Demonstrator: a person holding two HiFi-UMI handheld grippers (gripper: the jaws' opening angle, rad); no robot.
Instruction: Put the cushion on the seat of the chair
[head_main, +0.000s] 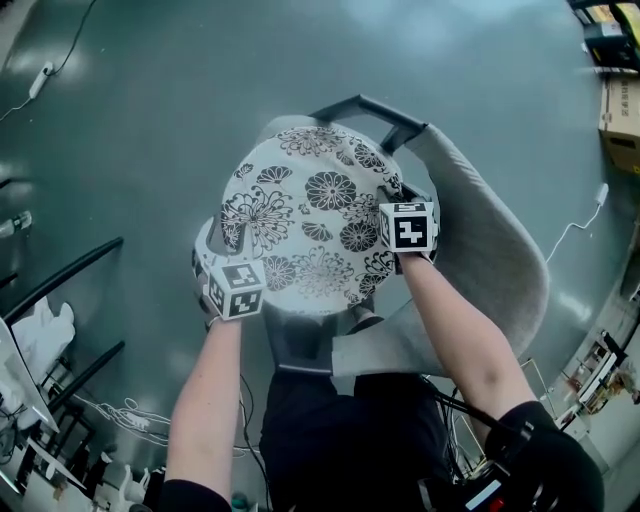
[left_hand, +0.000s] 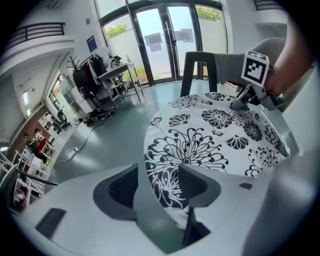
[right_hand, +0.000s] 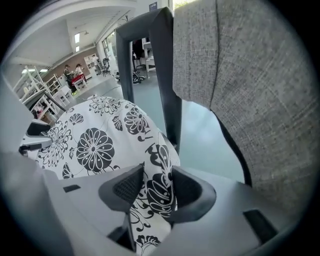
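Left gripper view: left gripper (left_hand: 162, 189), jaws spread wide, with the floral cushion (left_hand: 220, 135) rim loose between them at the seat's left edge. Right gripper (right_hand: 151, 189), jaws parted, with a fold of the opposite rim between them, unpinched. Cushion lies on the seat of the grey chair (head_main: 500, 270), whose backrest is just beside the right gripper.

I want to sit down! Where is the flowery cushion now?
In the middle of the head view, the cushion lies on the seat of the chair, with its edges between the open left claw and right claw.
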